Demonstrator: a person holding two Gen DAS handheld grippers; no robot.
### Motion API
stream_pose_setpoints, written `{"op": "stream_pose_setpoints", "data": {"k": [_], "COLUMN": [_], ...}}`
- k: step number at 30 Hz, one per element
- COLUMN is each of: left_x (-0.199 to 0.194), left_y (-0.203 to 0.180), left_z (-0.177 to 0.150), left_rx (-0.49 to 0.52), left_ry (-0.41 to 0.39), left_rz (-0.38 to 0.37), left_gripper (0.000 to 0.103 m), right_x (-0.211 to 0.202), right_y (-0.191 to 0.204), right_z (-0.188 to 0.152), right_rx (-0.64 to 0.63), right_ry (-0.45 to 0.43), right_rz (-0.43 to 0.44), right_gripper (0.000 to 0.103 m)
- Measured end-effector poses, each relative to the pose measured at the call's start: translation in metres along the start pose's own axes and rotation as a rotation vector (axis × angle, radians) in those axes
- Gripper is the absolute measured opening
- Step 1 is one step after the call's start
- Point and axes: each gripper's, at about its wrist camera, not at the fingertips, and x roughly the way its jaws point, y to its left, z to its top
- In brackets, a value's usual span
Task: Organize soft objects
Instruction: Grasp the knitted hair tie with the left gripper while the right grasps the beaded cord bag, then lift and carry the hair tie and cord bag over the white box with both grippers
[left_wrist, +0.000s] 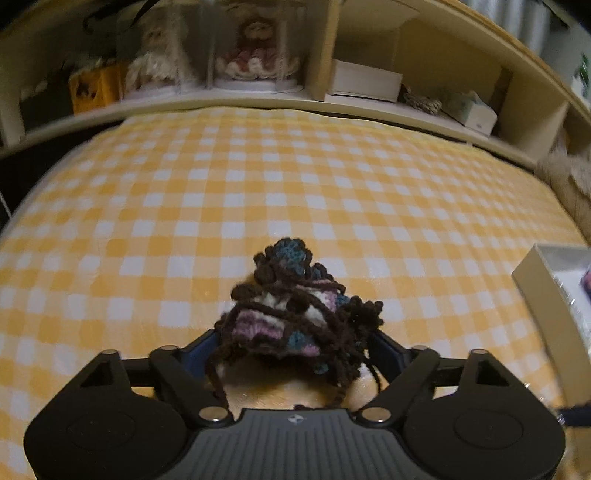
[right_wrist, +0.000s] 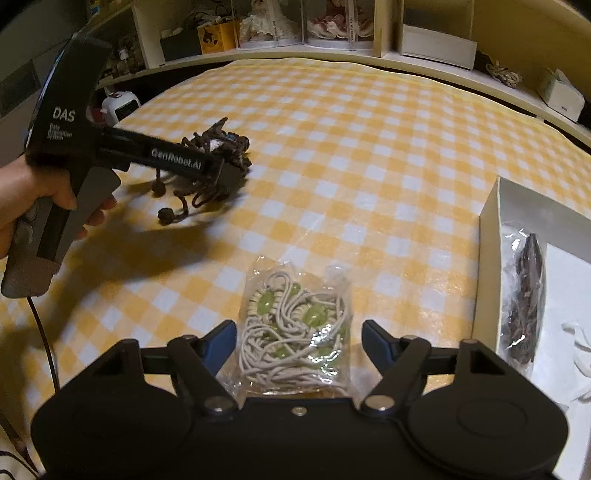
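Left tool (right_wrist: 231, 173), marked "DAS" + "GenRobot.AI", jaws round crochet bundle (left_wrist: 295, 310), grip unclear. Right tool (right_wrist: 299, 341) open, straddling bagged cord (right_wrist: 295, 332), w/o touching.

You are working in a home, most likely a bedroom. In front of you lies a bed covered by a yellow-and-white checked blanket (left_wrist: 295, 177). Behind it runs a cream headboard shelf (left_wrist: 325, 55) split into open compartments. There you keep two dolls (left_wrist: 255, 48) in frilly dresses under clear covers, a white box (left_wrist: 365, 81), a yellow bag (left_wrist: 96, 86) and a tissue box (right_wrist: 561, 94). Beside the bed, at your left, stands a small white clock (right_wrist: 120, 105).
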Motion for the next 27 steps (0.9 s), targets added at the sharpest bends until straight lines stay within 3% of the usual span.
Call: {"op": "stream_pose_setpoints", "data": {"k": [1, 3, 11, 17, 19, 21, 23, 27], "left_x": [0.0, 0.0, -0.004, -0.007, -0.007, -0.009, -0.013, -0.015], "left_y": [0.002, 0.003, -0.001, -0.001, -0.001, 0.004, 0.008, 0.013], "left_z": [0.0, 0.0, 0.0, 0.002, 0.001, 0.0, -0.001, 0.003], "left_rx": [-0.023, -0.057, -0.067, -0.071, -0.083, -0.136, -0.204, -0.294], "left_ry": [0.005, 0.014, 0.012, -0.001, -0.001, 0.005, 0.019, -0.027], "left_rz": [-0.013, -0.038, -0.06, -0.062, -0.063, -0.078, -0.1, -0.123], "left_gripper": [0.076, 0.06, 0.036, 0.032, 0.04, 0.075, 0.089, 0.09], "right_x": [0.0, 0.001, 0.002, -0.001, -0.002, -0.002, -0.003, -0.005], "right_y": [0.001, 0.005, 0.002, 0.001, 0.0, 0.001, 0.004, 0.006], "right_z": [0.0, 0.001, 0.0, -0.001, -0.001, -0.002, -0.002, -0.002], "right_rx": [-0.005, -0.018, -0.022, -0.002, 0.005, 0.001, -0.001, 0.0], "right_ry": [0.003, 0.011, 0.015, -0.005, -0.007, 0.0, 0.002, 0.01], "right_rz": [-0.001, 0.003, 0.018, 0.023, 0.025, 0.028, 0.027, 0.041], "right_gripper": [0.072, 0.068, 0.057, 0.052, 0.052, 0.053, 0.053, 0.053]}}
